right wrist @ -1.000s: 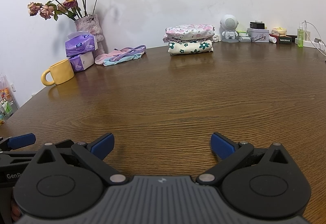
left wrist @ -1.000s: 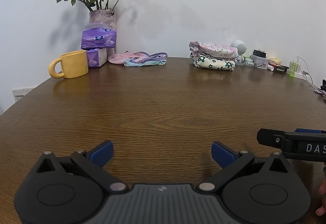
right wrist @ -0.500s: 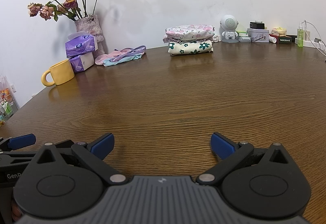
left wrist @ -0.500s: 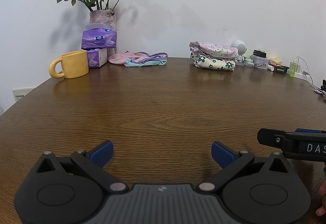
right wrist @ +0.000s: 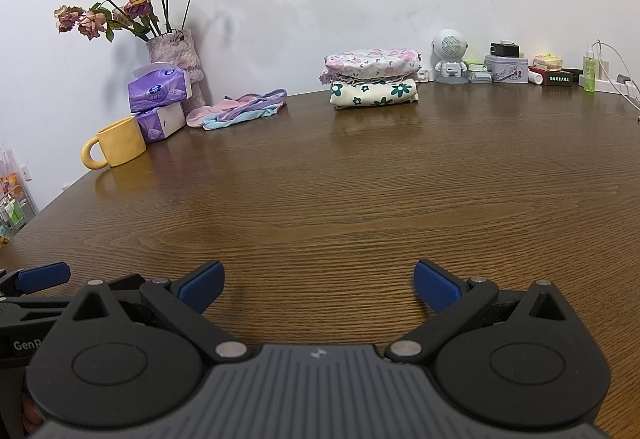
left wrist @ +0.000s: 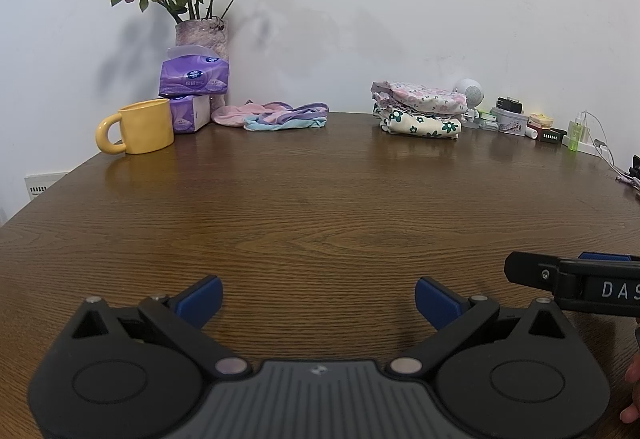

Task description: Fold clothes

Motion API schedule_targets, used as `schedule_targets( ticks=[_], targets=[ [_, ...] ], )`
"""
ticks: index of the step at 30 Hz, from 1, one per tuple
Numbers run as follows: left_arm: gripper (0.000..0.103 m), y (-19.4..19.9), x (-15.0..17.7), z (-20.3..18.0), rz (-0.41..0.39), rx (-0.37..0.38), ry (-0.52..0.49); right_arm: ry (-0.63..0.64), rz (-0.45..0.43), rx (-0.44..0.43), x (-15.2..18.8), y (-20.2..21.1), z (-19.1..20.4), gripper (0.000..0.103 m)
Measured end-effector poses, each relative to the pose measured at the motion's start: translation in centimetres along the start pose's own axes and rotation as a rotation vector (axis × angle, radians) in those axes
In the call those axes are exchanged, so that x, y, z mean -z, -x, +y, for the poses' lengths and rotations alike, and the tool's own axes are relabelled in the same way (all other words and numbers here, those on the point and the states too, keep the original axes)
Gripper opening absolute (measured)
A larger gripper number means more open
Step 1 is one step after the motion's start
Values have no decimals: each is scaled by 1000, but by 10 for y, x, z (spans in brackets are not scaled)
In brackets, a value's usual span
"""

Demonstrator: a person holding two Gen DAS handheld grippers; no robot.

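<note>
A crumpled pink, purple and light-blue garment [left wrist: 280, 116] [right wrist: 240, 107] lies unfolded at the far left of the brown wooden table [left wrist: 320, 199] [right wrist: 340, 199]. To its right sits a neat stack of two folded floral garments [left wrist: 418, 113] [right wrist: 374, 79]. My left gripper [left wrist: 318, 297] hovers low over the near table edge, open and empty. My right gripper [right wrist: 318, 285] is beside it, also open and empty. The right gripper's finger [left wrist: 560, 277] shows at the right edge of the left wrist view. Both grippers are far from the clothes.
A yellow mug [left wrist: 138, 131] [right wrist: 116, 149], two purple tissue packs [left wrist: 192, 91] [right wrist: 160, 99] and a vase of dried roses [left wrist: 202, 35] [right wrist: 176, 51] stand at the back left. A small white robot figure [right wrist: 450, 57], tins and a green bottle [right wrist: 588, 69] line the back right.
</note>
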State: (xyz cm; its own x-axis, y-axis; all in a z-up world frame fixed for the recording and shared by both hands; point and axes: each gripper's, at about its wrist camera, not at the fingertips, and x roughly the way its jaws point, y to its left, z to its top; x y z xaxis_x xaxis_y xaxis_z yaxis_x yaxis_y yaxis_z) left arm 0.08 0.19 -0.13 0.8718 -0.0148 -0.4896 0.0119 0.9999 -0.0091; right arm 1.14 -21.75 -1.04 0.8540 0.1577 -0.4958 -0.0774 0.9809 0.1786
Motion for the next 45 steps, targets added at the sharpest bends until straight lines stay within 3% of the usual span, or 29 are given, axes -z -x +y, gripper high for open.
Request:
schedule_targets(
  ticks=[45],
  targets=[
    [103,0,0,0,-4,15,0,2,0,0,0,0,-1,103]
  ],
)
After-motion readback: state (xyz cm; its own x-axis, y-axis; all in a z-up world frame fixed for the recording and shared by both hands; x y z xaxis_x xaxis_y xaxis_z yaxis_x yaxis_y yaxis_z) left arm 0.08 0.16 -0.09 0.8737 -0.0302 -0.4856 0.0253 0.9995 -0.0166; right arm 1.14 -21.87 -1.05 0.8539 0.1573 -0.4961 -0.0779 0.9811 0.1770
